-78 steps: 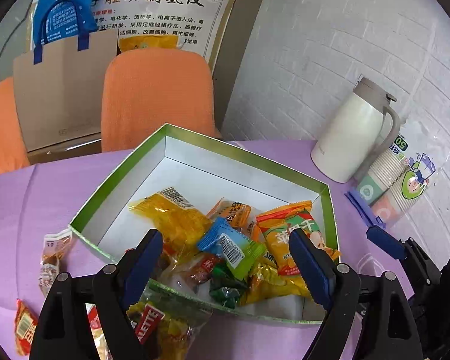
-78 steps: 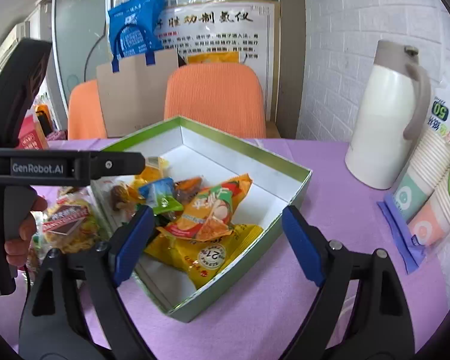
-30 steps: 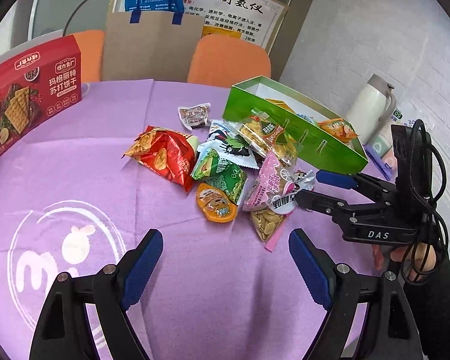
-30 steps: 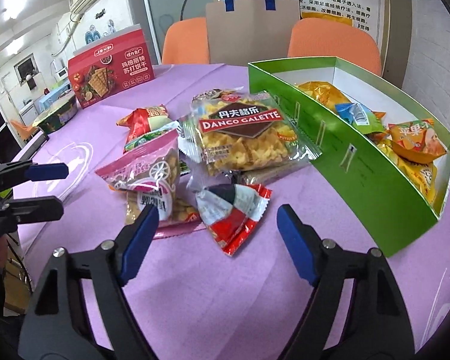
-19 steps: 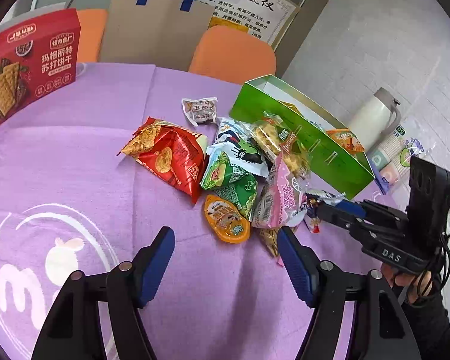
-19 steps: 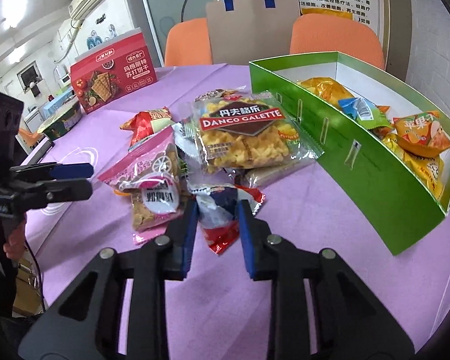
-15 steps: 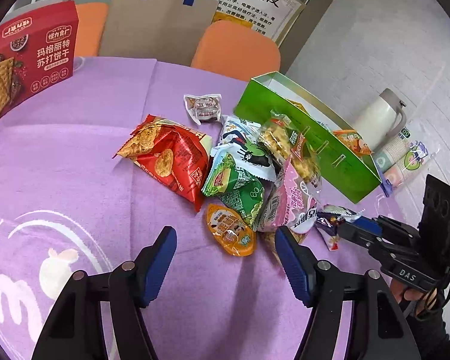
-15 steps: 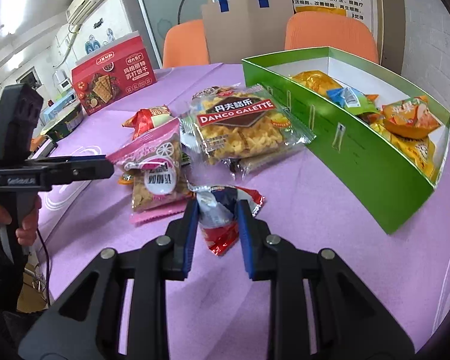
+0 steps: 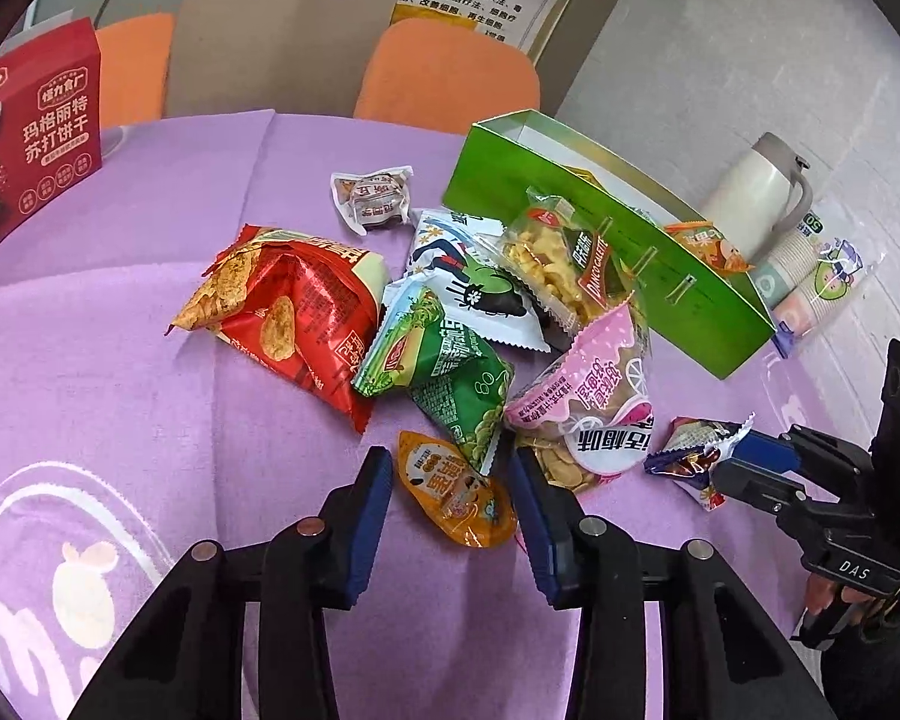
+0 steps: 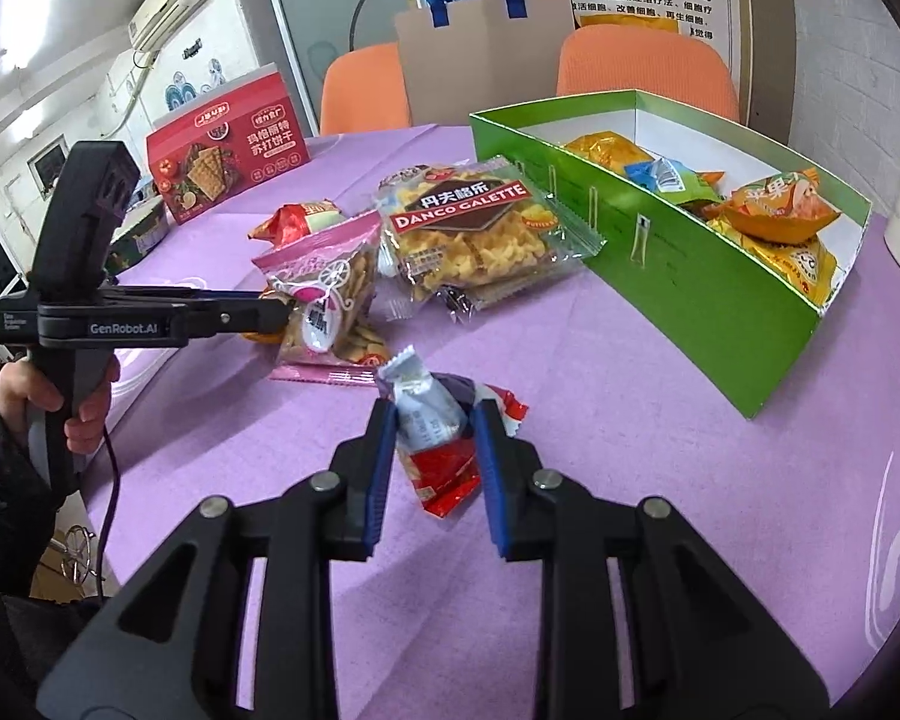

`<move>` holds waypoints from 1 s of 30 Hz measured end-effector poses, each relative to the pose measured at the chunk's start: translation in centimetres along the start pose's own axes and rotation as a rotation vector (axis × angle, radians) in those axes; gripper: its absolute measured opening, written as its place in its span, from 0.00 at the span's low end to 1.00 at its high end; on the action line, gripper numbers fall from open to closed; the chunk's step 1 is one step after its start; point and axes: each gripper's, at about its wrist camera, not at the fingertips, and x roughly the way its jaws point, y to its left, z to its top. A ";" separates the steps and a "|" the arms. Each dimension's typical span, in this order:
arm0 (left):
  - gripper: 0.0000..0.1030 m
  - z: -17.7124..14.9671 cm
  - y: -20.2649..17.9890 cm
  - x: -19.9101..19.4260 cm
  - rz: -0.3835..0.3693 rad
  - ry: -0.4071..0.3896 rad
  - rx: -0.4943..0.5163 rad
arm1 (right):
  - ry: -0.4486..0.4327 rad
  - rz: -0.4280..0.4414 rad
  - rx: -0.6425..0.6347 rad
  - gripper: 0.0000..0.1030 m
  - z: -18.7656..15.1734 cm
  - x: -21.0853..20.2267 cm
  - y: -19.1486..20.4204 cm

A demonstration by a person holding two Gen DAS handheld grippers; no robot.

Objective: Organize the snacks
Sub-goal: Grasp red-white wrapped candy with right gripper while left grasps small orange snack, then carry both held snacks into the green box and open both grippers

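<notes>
Left gripper: jaws closing, orange jelly pouch sits between the blue pads. Pads flank it; firm contact isn't clear, so no confirmed hold yet. Pouch lies flat on the purple tablecloth, long axis running diagonally from upper-left to lower-right across the jaw gap, so the pads meet its long sides at a skew. Its far end tucks just under the tip of the green pea packet, which may drag along on a lift.

Centre: rest of the pile (red chip bag, pink biscuit bag, Danco Galette pack) lies between the two grippers and the green box.

Right gripper: pads on both sides of the red-and-white packet, wrapper bunched up between them, so it is gripped, though the jaws are easing open slightly. Packet's long axis runs roughly along the fingers, tail end hanging below the pads.

Key relation: box lies to the right and beyond both grippers; the right gripper is the nearer one, with clear cloth between it and the box's green wall. Box already holds several packets toward its near end.
</notes>
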 end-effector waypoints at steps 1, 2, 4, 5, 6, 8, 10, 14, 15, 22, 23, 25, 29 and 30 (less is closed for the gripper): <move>0.40 0.1 0.0 0.0 0.000 0.004 0.001 | 0.005 -0.004 0.000 0.48 -0.1 0.2 0.0; 0.40 0.1 -0.1 0.1 0.002 0.007 0.004 | 0.006 -0.006 0.003 0.49 -0.2 0.3 0.1; 0.40 0.2 -0.2 0.1 0.007 0.008 0.015 | 0.013 0.003 0.010 0.49 -0.2 0.7 0.0; 0.38 0.2 -0.2 0.1 0.012 0.008 0.018 | 0.015 0.003 0.012 0.49 -0.2 0.8 0.0; 0.30 0.1 -0.3 0.2 0.024 0.008 0.024 | 0.031 0.005 0.018 0.49 -0.2 1.1 -0.1; 0.21 -0.2 -0.6 0.1 0.020 0.013 0.032 | 0.059 0.021 0.039 0.42 -0.3 1.7 -0.4; 0.21 -0.6 -0.7 -0.2 0.020 0.011 0.038 | 0.055 0.035 0.036 0.34 -0.4 1.5 -0.4; 0.21 -1.2 -0.6 -1.9 0.014 -0.004 0.029 | 0.031 0.034 0.017 0.33 -0.4 0.7 0.0; 0.21 -1.1 -0.5 -2.5 0.007 -0.013 0.024 | 0.023 0.035 0.017 0.33 -0.4 0.4 0.1; 0.21 1.7 -3.3 -6.5 -0.048 -0.117 0.088 | -0.096 0.051 0.015 0.33 2.4 -3.3 0.4; 0.21 2.5 -3.9 -6.7 -0.056 -0.129 0.101 | -0.116 0.048 0.014 0.33 3.1 -3.9 0.2; 0.21 3.9 -5.2 -6.6 -0.069 -0.152 0.121 | -0.159 0.031 0.017 0.34 4.5 -4.8 -0.2; 0.21 7.4 -7.3 -5.6 -0.098 -0.180 0.127 | -0.217 -0.019 0.033 0.34 7.2 -5.4 -1.6; 0.21 8.5 -7.7 -5.2 -0.104 -0.185 0.125 | -0.225 -0.031 0.039 0.34 7.7 -5.3 -2.1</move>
